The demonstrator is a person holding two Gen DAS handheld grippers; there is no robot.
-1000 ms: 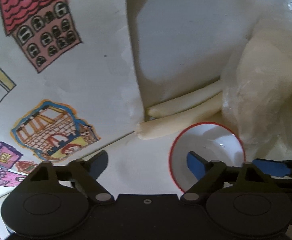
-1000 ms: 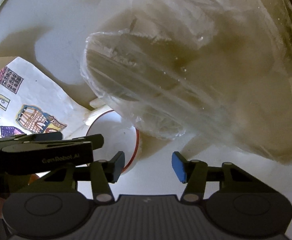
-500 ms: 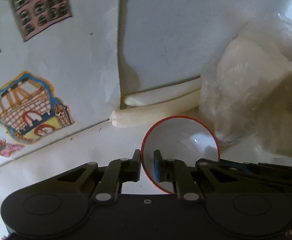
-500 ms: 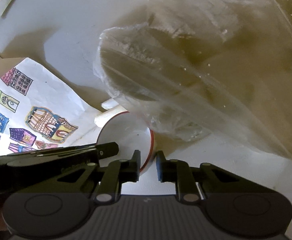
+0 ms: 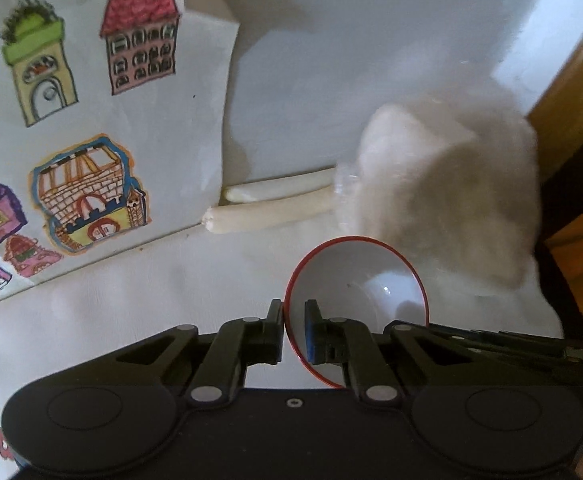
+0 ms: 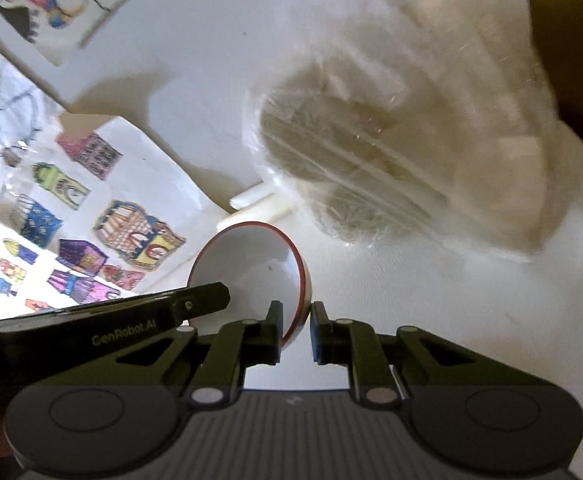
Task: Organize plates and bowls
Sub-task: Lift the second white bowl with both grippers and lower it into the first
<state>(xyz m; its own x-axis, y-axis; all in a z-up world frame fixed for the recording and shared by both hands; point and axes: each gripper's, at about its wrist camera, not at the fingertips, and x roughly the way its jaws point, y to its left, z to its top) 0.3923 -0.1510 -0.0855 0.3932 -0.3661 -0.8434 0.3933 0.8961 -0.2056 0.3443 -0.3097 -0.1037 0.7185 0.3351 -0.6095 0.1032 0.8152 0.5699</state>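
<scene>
A small white bowl with a red rim (image 5: pixel 355 280) hangs a little above the white table, held from both sides. My left gripper (image 5: pixel 293 332) is shut on the bowl's left rim, one pad inside and one outside. In the right wrist view the same bowl (image 6: pixel 251 264) is tilted, and my right gripper (image 6: pixel 296 330) is shut on its right rim. The left gripper's black arm (image 6: pixel 111 324) reaches in from the left of that view to the bowl's other side.
A clear plastic bag of pale stuff (image 6: pixel 391 152) lies just behind the bowl, also seen as the blurred bag (image 5: pixel 447 188). Two white rolled sticks (image 5: pixel 275 208) lie beside it. A sheet with coloured house drawings (image 5: pixel 83 148) covers the table's left. A wooden edge (image 5: pixel 571 92) stands at the far right.
Both grippers went from open to shut on opposite sides of the bowl's rim. The bowl then rose off the table and tilted; both views pulled back from the bag.
</scene>
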